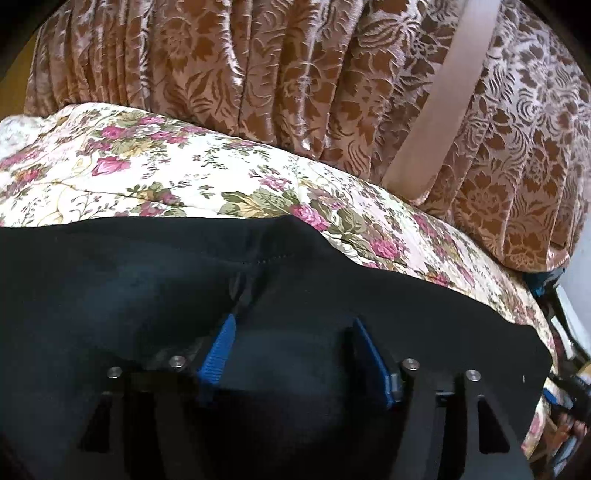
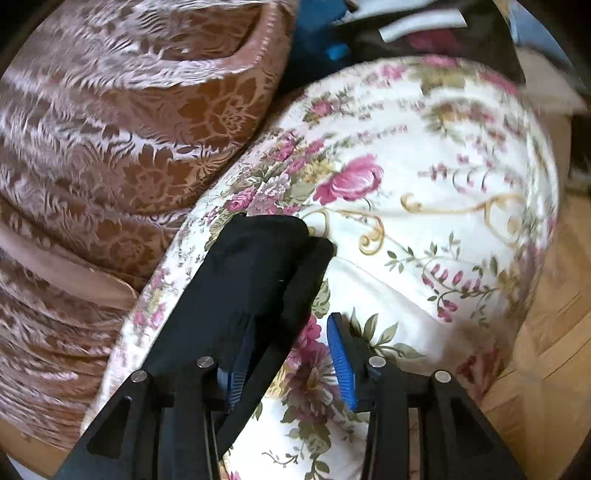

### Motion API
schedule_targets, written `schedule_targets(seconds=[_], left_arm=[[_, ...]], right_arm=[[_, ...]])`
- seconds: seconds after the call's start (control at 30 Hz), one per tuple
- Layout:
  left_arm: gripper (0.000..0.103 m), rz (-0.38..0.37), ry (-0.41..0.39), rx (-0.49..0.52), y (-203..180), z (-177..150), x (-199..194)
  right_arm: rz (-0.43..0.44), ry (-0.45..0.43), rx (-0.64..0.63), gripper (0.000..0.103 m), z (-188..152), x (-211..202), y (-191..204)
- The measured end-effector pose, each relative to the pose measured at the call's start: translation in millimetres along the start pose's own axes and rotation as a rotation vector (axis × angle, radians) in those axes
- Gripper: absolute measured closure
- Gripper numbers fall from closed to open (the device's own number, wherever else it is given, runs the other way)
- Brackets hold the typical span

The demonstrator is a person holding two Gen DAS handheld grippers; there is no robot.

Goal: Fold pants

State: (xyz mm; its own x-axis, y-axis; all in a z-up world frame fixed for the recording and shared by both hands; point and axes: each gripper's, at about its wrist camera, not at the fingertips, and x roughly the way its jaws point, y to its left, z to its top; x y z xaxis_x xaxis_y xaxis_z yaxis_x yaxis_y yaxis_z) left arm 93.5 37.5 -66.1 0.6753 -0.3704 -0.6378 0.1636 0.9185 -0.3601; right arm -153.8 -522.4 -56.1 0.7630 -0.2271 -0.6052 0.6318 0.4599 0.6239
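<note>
Black pants (image 1: 147, 295) lie spread on a floral bedspread (image 1: 147, 166) and fill the lower half of the left wrist view. My left gripper (image 1: 293, 319) hovers over them, open, its blue pads (image 1: 221, 343) wide apart with only flat cloth beneath; a small crease rises by the left pad's tip. In the right wrist view a narrow folded end of the pants (image 2: 258, 258) rests on the bedspread (image 2: 424, 240). My right gripper (image 2: 288, 317) is open. The black cloth covers part of its left pad, and its right pad (image 2: 341, 362) stands clear of the cloth.
A brown velvet cover with a flower pattern (image 1: 295, 74) rises behind the bed, crossed by a plain pink band (image 1: 443, 92). The same cover (image 2: 110, 147) fills the left of the right wrist view. Wooden floor (image 2: 546, 350) shows at right, and dark clutter (image 2: 406, 29) at the top.
</note>
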Motion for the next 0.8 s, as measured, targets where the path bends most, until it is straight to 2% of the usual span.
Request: schedule_targets(seconds=[0.2, 0.33, 0.37, 0.4, 0.47, 0.6, 0.73, 0.8], left_arm=[[0.033, -0.004, -0.002, 0.003, -0.7, -0.5, -0.9], [0.032, 0.001, -0.001, -0.003, 0.4, 0.3, -3.0], [0.032, 0.004, 0.002, -0.006, 0.7, 1.0, -3.7], [0.032, 0.009, 0.008, -0.014, 1.3, 2.9, -5.2], [0.032, 0.015, 0.018, -0.029, 4.1, 6.6, -9.3], [0.032, 0.101, -0.032, -0.027, 16.4, 12.4, -29.6], [0.022, 0.195, -0.111, -0.019, 36.2, 11.4, -51.6], [0.021, 0.246, -0.125, -0.046, 50.8, 6.7, -56.4]], right_arm=[[0.029, 0.010, 0.027, 0.062, 13.7, 25.1, 7.5], [-0.036, 0.003, 0.020, 0.062, 16.4, 37.6, 19.5], [-0.057, 0.008, 0.002, 0.065, 17.0, 39.8, 23.7], [-0.062, 0.010, -0.009, 0.077, 17.5, 39.9, 25.4], [-0.032, 0.021, 0.009, 0.081, 17.9, 38.0, 26.9], [0.015, -0.002, 0.026, 0.083, 19.1, 22.9, 33.5], [0.058, -0.042, -0.025, 0.084, 16.2, 1.7, 59.7], [0.086, -0.064, -0.071, 0.084, 11.9, -9.9, 81.0]])
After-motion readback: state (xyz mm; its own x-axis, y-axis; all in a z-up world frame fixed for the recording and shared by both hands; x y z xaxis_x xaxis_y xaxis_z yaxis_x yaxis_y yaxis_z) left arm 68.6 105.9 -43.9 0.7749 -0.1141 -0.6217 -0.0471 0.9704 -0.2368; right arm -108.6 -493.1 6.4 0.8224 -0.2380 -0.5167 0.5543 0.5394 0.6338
